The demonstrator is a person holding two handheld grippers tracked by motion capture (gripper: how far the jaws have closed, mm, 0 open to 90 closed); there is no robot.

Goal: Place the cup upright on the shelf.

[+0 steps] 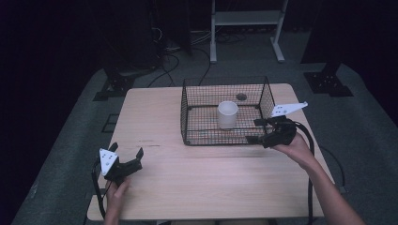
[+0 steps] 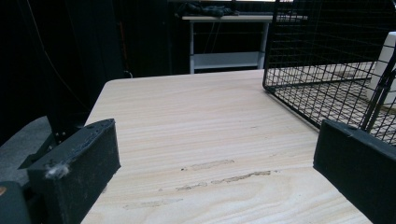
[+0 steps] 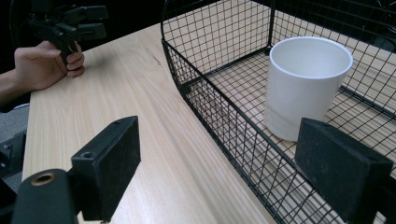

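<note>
A black wire basket [image 1: 220, 137] stands on the far right part of the wooden table [image 1: 211, 178]. In it a white cup [image 1: 227, 114] stands upright, and it looks empty. My right gripper [image 1: 253, 131] is open at the basket's front right corner. In the right gripper view one jaw is outside the basket wall [image 3: 210, 42] and the other on the side of the cup [image 3: 306, 84]. My left gripper [image 1: 126, 150] is open and empty near the table's front left. The left gripper view looks toward the basket [image 2: 327, 70] and a sliver of the cup [image 2: 385, 60].
A white metal stand [image 1: 246, 18] and loose cables [image 1: 173, 61] are on the floor behind the table. Black stand bases [image 1: 328, 82] sit at the back corners. Scuff marks [image 2: 224, 175] streak the wood ahead of my left gripper. The table's near half is bare wood.
</note>
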